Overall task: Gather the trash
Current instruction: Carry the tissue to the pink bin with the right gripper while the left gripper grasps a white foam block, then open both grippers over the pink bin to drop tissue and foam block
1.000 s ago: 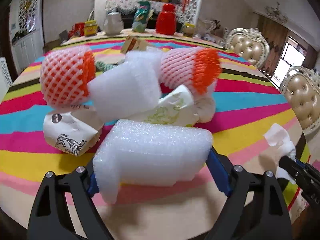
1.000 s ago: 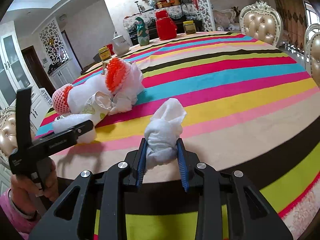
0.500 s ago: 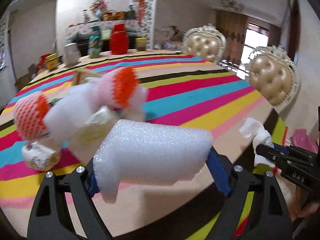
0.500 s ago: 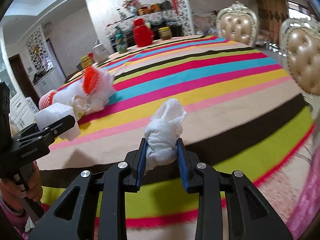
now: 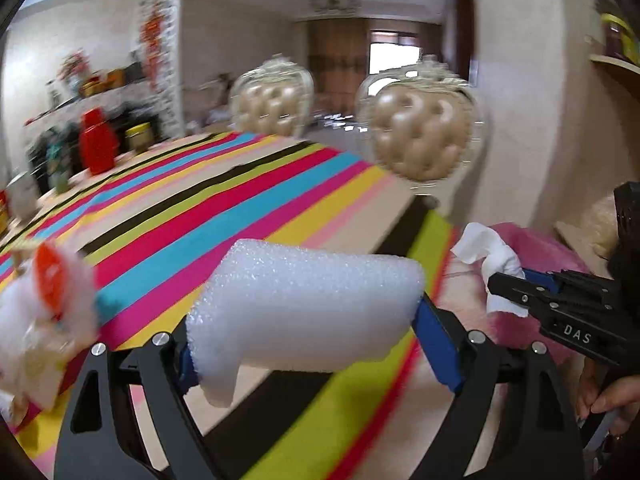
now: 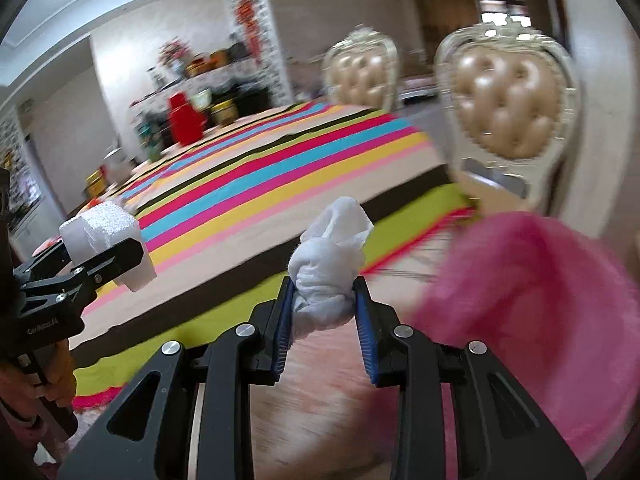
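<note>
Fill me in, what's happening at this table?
A person is clearing trash off a striped table with a handheld gripper in each hand. The left gripper is clamped on a white foam piece, and the right gripper on a crumpled tissue. Both are held in the air past the table's edge, near something pink, too blurred to identify. More foam and paper trash sits on the table.

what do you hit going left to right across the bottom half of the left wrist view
pile of foam nets and wrappers → white foam block in the left gripper → crumpled tissue in the right gripper → person's hand
</note>
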`<action>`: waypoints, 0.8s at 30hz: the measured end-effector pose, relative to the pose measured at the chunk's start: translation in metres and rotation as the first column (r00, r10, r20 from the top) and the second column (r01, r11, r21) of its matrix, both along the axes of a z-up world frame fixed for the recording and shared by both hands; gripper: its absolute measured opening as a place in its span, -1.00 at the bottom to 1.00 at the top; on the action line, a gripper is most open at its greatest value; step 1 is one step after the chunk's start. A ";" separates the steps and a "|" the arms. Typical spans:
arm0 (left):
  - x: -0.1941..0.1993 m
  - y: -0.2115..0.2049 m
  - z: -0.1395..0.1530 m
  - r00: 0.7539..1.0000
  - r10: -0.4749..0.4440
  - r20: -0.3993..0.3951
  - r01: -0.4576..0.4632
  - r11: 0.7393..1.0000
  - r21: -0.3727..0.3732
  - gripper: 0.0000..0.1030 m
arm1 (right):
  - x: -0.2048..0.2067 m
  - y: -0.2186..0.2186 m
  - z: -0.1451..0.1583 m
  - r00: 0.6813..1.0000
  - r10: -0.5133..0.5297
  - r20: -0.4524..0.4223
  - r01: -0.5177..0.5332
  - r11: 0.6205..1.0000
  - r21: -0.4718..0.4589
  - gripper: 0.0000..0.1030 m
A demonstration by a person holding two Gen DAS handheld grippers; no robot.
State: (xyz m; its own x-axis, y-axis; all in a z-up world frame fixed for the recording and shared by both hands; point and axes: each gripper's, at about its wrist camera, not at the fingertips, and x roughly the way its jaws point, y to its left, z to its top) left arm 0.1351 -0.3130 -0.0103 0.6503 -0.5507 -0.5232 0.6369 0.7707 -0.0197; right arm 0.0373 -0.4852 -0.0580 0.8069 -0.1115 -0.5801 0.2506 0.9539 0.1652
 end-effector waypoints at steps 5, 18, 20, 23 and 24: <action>-0.024 -0.062 0.009 0.989 -0.143 0.026 0.144 0.989 -0.019 0.64 | -0.039 -0.044 0.000 0.990 -0.140 0.000 0.140 0.990 -0.009 -0.38; -0.060 -0.193 0.003 0.896 -0.442 -0.049 0.438 0.896 -0.074 0.65 | -0.100 -0.106 -0.012 0.951 -0.310 0.001 0.310 0.951 -0.004 -0.38; -0.066 -0.210 -0.001 0.874 -0.483 -0.057 0.478 0.875 -0.074 0.65 | -0.107 -0.112 -0.015 0.946 -0.324 0.002 0.324 0.946 0.000 -0.38; -0.072 -0.232 -0.011 0.856 -0.512 -0.069 0.508 0.859 -0.061 0.66 | -0.109 -0.119 -0.020 0.943 -0.334 -0.001 0.334 0.942 0.019 -0.38; -0.072 -0.239 -0.015 0.851 -0.519 -0.080 0.516 0.855 -0.057 0.67 | -0.110 -0.120 -0.022 0.943 -0.333 -0.003 0.333 0.943 0.021 -0.37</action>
